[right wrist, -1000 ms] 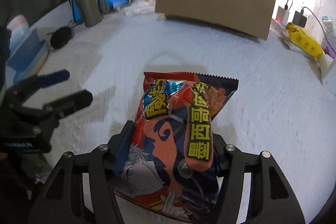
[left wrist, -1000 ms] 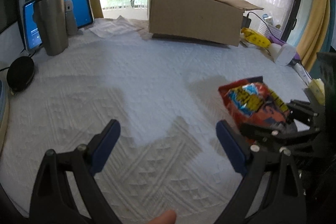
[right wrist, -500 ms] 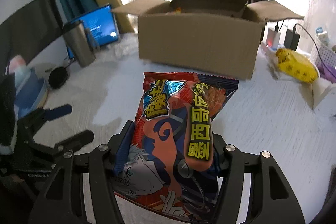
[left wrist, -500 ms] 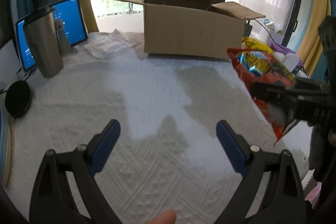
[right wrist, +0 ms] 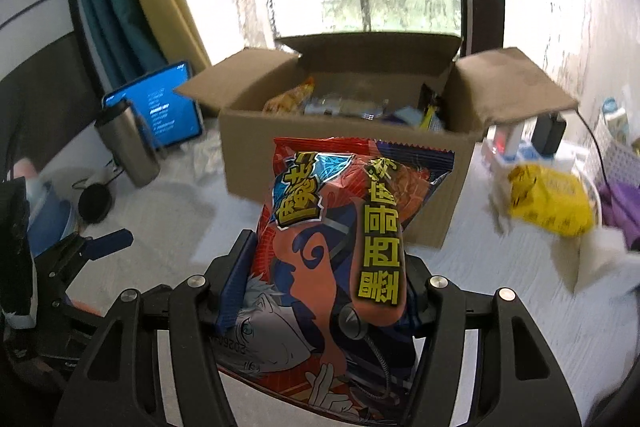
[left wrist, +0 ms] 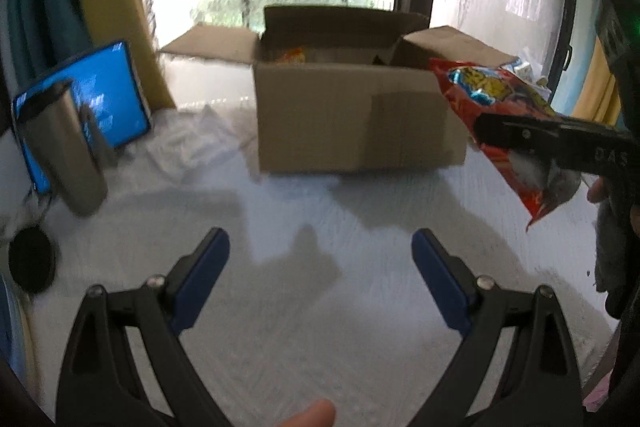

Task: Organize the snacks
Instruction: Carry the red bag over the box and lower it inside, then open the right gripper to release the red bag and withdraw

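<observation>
My right gripper (right wrist: 326,279) is shut on a red snack bag (right wrist: 340,227) with a cartoon figure and yellow lettering, held in the air in front of an open cardboard box (right wrist: 340,135) that holds several snack packs. In the left wrist view the bag (left wrist: 500,115) hangs at the right, clamped by the right gripper (left wrist: 552,135), just right of the box (left wrist: 344,115). My left gripper (left wrist: 320,259) is open and empty above the white cloth, short of the box.
A steel tumbler (left wrist: 64,147) and a lit blue tablet (left wrist: 96,95) stand at the left, with a black round object (left wrist: 32,263) near them. A yellow packet (right wrist: 548,199), chargers and a purple item lie right of the box. A window is behind.
The right gripper has lifted the red bag off the cloth and carried it up toward the box. The left gripper has risen and moved closer to the box, staying open.
</observation>
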Tool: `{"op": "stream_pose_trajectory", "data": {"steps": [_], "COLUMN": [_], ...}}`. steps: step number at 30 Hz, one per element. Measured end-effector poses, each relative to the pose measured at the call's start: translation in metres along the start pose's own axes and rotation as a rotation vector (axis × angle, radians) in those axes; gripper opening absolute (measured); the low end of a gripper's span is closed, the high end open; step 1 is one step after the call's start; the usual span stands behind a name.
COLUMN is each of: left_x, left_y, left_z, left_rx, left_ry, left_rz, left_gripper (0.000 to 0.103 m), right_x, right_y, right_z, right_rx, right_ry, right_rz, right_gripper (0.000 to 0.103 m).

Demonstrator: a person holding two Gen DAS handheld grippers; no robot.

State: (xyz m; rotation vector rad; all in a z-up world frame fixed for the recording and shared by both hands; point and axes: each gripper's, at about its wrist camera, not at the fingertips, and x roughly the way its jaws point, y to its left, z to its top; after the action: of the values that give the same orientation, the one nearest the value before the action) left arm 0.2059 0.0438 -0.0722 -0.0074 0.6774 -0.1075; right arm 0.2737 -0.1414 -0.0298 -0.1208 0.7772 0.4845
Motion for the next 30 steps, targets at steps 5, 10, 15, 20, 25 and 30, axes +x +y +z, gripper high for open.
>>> {"op": "stream_pose_trajectory", "data": {"steps": [5, 10, 15, 20, 25, 30], "left_x": [0.008, 0.018, 0.033, 0.055, 0.068, 0.074], "left_y": [-0.007, -0.01, -0.005, 0.007, 0.018, 0.03], "left_z": [0.032, 0.064, 0.089, 0.111, 0.123, 0.125], "left_rx": [0.042, 0.067, 0.06, 0.014, -0.009, -0.051], "left_ry": [-0.054, -0.104, -0.125, -0.12, -0.113, -0.105], "left_rz": [0.012, 0.021, 0.038, 0.046, 0.07, 0.075], "left_gripper": [0.094, 0.094, 0.094, 0.094, 0.094, 0.094], "right_x": [0.012, 0.029, 0.051, 0.076, 0.11, 0.137], "right_y": [-0.012, -0.03, -0.055, -0.082, -0.092, -0.101], "right_z": [0.024, 0.047, 0.076, 0.103, 0.122, 0.139], "right_rx": [-0.028, -0.031, 0.025, 0.103, 0.098, 0.088], "right_ry": [-0.027, -0.035, -0.007, 0.022, 0.1, 0.118], "right_rz": [-0.023, -0.03, -0.008, -0.005, -0.043, -0.124], "right_gripper": [0.065, 0.065, 0.065, 0.065, 0.065, 0.071]}}
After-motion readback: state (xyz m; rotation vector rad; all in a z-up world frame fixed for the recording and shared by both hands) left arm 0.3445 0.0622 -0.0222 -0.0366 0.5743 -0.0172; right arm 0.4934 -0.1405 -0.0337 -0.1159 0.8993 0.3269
